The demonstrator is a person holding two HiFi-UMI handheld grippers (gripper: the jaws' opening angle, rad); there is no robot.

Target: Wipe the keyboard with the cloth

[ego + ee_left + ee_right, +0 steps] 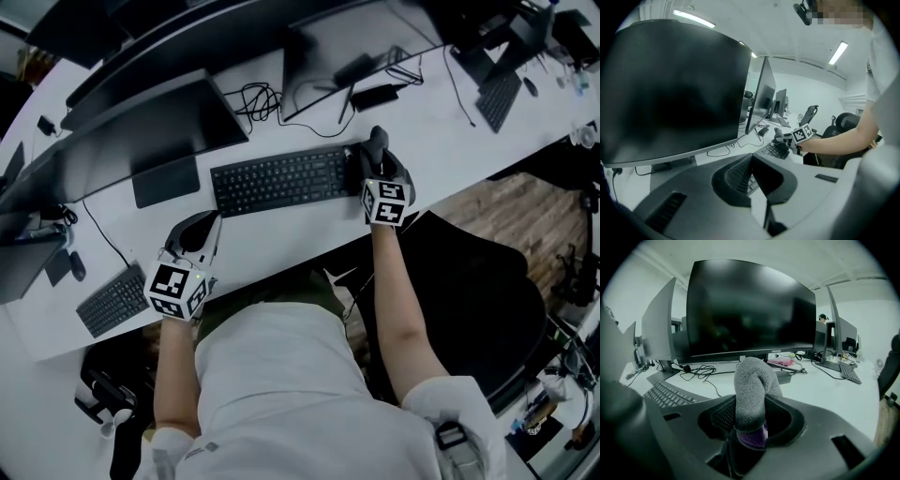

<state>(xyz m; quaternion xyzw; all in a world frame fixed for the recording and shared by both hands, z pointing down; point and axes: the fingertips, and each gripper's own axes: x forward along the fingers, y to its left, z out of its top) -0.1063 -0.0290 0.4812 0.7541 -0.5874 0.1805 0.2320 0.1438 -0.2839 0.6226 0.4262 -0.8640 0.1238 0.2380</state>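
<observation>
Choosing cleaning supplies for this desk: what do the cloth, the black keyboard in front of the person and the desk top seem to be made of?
Cloth: soft grey fabric, likely microfibre or terry, judging by its fuzzy nap. Keyboard: matte black, probably plastic; no shine shows on it. Desk top: smooth, flat white, perhaps laminate; the look leaves that open.

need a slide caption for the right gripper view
Right tongs shut on a grey cloth that stands up before a dark monitor, keyboard at lower left.
</observation>
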